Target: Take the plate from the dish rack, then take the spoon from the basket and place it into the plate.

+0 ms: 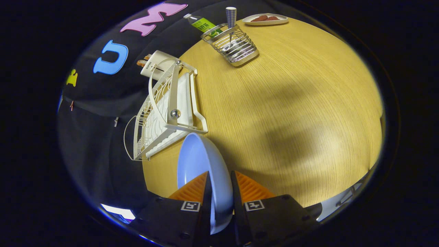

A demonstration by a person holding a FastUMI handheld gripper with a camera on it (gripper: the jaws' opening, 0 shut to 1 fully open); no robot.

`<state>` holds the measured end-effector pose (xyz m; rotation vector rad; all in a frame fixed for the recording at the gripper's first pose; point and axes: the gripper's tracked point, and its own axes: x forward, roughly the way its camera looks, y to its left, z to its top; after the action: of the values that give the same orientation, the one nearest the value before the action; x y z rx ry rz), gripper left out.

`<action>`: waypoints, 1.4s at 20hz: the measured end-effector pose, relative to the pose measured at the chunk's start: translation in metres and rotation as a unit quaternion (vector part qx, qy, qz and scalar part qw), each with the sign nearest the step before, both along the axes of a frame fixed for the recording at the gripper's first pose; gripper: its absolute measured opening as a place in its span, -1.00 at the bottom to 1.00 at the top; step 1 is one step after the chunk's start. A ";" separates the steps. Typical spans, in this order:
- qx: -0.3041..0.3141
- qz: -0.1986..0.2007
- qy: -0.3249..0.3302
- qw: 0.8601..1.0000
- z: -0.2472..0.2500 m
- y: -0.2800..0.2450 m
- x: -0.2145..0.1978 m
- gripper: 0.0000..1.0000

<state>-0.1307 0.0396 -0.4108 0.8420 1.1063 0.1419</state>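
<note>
Gripper (219,192) clamped edge-on on the pale blue plate (200,161), held just beside the white dish rack (171,113) above the wooden table (291,103); the narrow rim hold probably risks slipping or tilting.

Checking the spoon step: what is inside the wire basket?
Inside the wire basket a spoon stands upright, its bowl blurred behind the wires. The gripper holds the plate, both fingers pressing it.

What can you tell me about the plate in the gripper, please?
The plate is pale blue-white, smooth and glossy, like ceramic or plastic, with a shallow bowl-like curve. It stands on edge between the fingers of the gripper, which press on its rim from both sides, just clear of the dish rack, above the wooden table.
</note>
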 end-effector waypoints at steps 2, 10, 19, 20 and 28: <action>-0.005 -0.002 0.004 1.000 -0.003 -0.003 0.000 -0.22; -0.040 -0.015 -0.008 0.999 0.000 -0.026 0.002 0.17; -0.193 0.038 -0.241 0.950 0.130 -0.074 0.070 0.97; -0.215 0.036 -0.261 0.940 0.146 -0.084 0.081 0.97; -0.316 0.041 -0.270 0.909 0.153 -0.153 0.164 0.97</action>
<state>0.0332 -0.1129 -0.2575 0.1453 0.5947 0.0694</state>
